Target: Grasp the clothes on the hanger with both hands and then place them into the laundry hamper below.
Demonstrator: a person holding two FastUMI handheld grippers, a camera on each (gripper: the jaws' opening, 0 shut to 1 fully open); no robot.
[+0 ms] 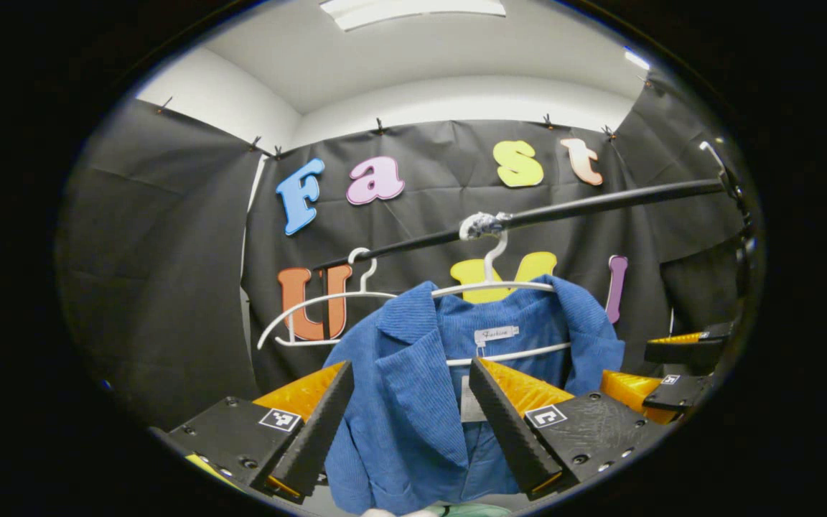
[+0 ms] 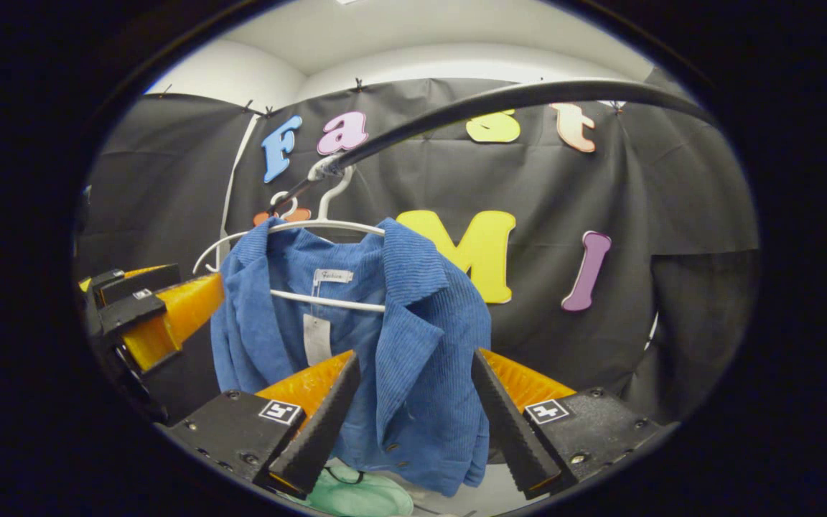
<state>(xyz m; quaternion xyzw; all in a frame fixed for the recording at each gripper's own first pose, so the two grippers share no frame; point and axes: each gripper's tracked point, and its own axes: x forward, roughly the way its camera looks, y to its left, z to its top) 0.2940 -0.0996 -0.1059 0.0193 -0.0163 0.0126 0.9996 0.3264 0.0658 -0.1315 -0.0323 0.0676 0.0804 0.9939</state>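
A blue corduroy jacket [image 1: 413,402] hangs on a white hanger [image 1: 500,286] from a black rail [image 1: 600,205]. My left gripper [image 1: 410,366] is open, and the jacket's left lapel and front panel lie in the gap between its fingers. In the right gripper view the same jacket [image 2: 421,345] hangs from its hanger [image 2: 327,224]. There my right gripper [image 2: 415,355] is open with the other lapel in its gap. Neither pair of fingers presses on the cloth. The right gripper [image 1: 672,359] appears at the jacket's far side, and the left gripper [image 2: 148,309] beside its other shoulder.
A second, bare white hanger [image 1: 313,301] hangs on the rail left of the jacket. The rail [image 2: 492,100] curves overhead in the right gripper view. Pale green cloth [image 2: 356,495] lies below the jacket's hem. Black cloth walls close the booth behind.
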